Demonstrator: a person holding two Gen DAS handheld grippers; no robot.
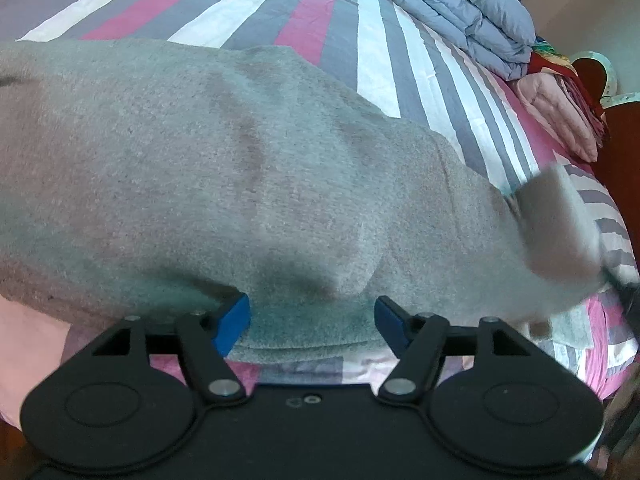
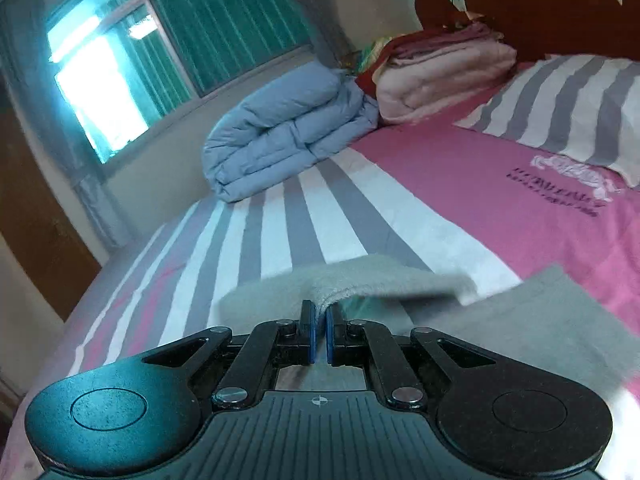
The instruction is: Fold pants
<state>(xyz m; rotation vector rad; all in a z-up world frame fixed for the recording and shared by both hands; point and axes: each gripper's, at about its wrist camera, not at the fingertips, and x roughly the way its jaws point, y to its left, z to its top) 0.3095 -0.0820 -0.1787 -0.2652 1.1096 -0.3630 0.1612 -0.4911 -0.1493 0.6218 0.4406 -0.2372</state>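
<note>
The grey pants lay across the striped bed, one edge pinched and lifted by the right gripper, jaws clamped on it. The left gripper stood apart at six o'clock around the near hem; I'd have closed it before carrying the fold over evenly.

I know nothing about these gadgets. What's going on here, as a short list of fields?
Garment: fuzzy grey pants spread on the striped pink, grey and white bedsheet
Left gripper: open, blue fingers either side of the pants' near edge
Right gripper: shut on a raised fold of the pants
Background: folded blue quilt, folded pink blanket, striped pillow
</note>
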